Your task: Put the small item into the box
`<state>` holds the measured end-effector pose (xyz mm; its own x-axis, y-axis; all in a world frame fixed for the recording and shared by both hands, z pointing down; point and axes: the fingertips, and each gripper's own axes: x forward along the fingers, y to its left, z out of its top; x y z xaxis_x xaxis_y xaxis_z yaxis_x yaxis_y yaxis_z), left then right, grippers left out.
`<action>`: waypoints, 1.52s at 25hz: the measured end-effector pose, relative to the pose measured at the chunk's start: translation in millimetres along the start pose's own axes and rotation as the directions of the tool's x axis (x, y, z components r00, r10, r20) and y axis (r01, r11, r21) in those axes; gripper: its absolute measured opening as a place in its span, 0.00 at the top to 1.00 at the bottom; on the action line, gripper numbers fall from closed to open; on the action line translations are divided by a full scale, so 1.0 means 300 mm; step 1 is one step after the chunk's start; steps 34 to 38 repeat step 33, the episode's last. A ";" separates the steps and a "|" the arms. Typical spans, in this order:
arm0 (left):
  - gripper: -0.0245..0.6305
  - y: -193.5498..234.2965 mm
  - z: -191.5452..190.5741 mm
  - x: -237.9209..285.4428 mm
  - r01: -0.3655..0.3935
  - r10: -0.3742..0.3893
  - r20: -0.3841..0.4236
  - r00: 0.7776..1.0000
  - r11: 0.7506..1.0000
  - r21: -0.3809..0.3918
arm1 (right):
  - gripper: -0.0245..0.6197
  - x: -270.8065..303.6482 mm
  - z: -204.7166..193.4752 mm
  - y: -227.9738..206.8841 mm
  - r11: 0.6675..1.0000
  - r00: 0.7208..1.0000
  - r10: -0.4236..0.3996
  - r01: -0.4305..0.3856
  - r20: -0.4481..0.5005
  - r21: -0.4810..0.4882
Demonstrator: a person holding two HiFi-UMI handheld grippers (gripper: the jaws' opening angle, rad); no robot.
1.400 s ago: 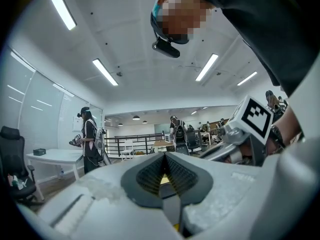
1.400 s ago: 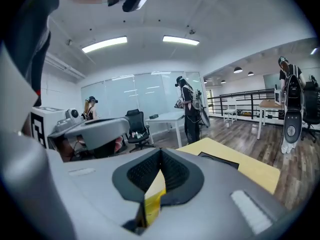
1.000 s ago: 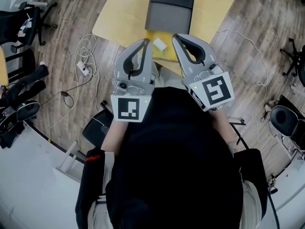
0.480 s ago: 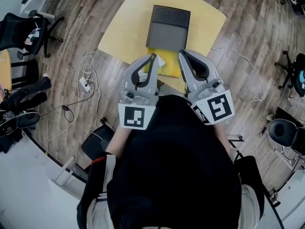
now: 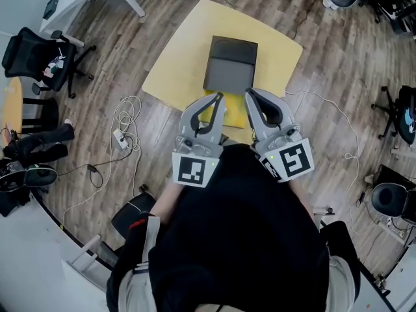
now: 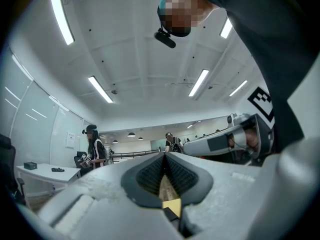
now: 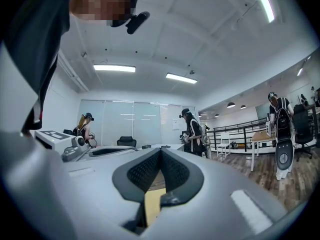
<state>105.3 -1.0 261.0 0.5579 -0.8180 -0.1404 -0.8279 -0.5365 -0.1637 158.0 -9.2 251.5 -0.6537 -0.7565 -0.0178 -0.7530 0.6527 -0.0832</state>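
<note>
Head view box [image 5: 230, 65], gripper views bystanders [image 6: 94, 146]

box [image 5: 231, 65] on table [image 5: 183, 54], at its middle | flat pad [image 5: 234, 116] on table just before box, at near edge | left gripper [image 5: 218, 97] and right gripper [image 5: 249, 93] side by side over pad | cable [image 5: 125, 119] on floor left of table | chair [image 5: 40, 52] further left

Bright ceiling strip lights [image 6: 100, 89] glare overhead; fisheye distortion bends every view's edges.
</note>
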 end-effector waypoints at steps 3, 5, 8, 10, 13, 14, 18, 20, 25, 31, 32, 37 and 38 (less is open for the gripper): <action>0.96 -0.008 -0.001 0.001 0.013 -0.013 -0.005 1.000 1.000 0.006 | 0.96 -0.001 -0.001 -0.005 1.000 1.000 -0.008 0.008 -0.003 -0.007; 0.96 -0.004 -0.003 0.003 0.017 -0.017 -0.006 1.000 1.000 0.013 | 0.96 0.003 -0.004 -0.010 1.000 1.000 -0.013 0.013 -0.006 -0.002; 0.96 -0.009 0.000 0.004 0.019 -0.019 -0.006 1.000 1.000 0.016 | 0.96 -0.004 -0.009 -0.021 1.000 1.000 -0.023 0.023 -0.015 0.018; 0.96 -0.015 0.007 0.006 0.020 -0.020 -0.003 1.000 1.000 0.019 | 0.96 -0.006 -0.007 -0.030 0.999 1.000 -0.025 0.025 -0.015 0.024; 0.96 -0.017 0.003 0.006 0.021 -0.021 -0.003 1.000 1.000 0.016 | 0.96 0.000 -0.006 -0.030 0.999 1.000 -0.019 0.019 -0.009 0.027; 0.96 -0.016 0.002 0.006 0.023 -0.023 -0.004 1.000 1.000 0.019 | 0.96 0.004 -0.008 -0.027 1.000 1.000 -0.015 0.016 -0.011 0.027; 0.96 -0.003 -0.005 0.007 0.024 -0.024 -0.015 1.000 0.999 0.030 | 0.96 0.020 -0.018 -0.012 1.000 1.000 0.001 0.000 -0.024 0.029; 0.96 -0.002 -0.004 0.007 0.022 -0.022 -0.015 1.000 0.999 0.030 | 0.96 0.022 -0.020 -0.009 1.000 1.000 0.004 -0.003 -0.027 0.031; 0.96 0.005 -0.003 0.005 0.020 -0.020 -0.018 1.000 0.999 0.033 | 0.96 0.027 -0.018 -0.005 0.999 1.000 0.011 -0.010 -0.023 0.033; 0.96 -0.012 -0.012 0.007 0.028 -0.027 -0.025 0.999 0.999 0.039 | 0.96 0.019 -0.035 0.002 0.999 0.999 0.022 -0.021 -0.031 0.032; 0.96 -0.014 -0.013 0.007 0.030 -0.029 -0.026 0.999 0.999 0.040 | 0.96 0.017 -0.038 0.002 0.999 0.999 0.023 -0.022 -0.033 0.033; 0.96 -0.016 -0.014 0.008 0.031 -0.029 -0.027 0.999 0.999 0.041 | 0.96 0.016 -0.041 0.002 0.999 0.999 0.023 -0.022 -0.035 0.033; 0.96 -0.016 -0.014 0.008 0.031 -0.029 -0.027 0.999 0.999 0.041 | 0.96 0.016 -0.041 0.002 0.999 0.999 0.023 -0.022 -0.035 0.033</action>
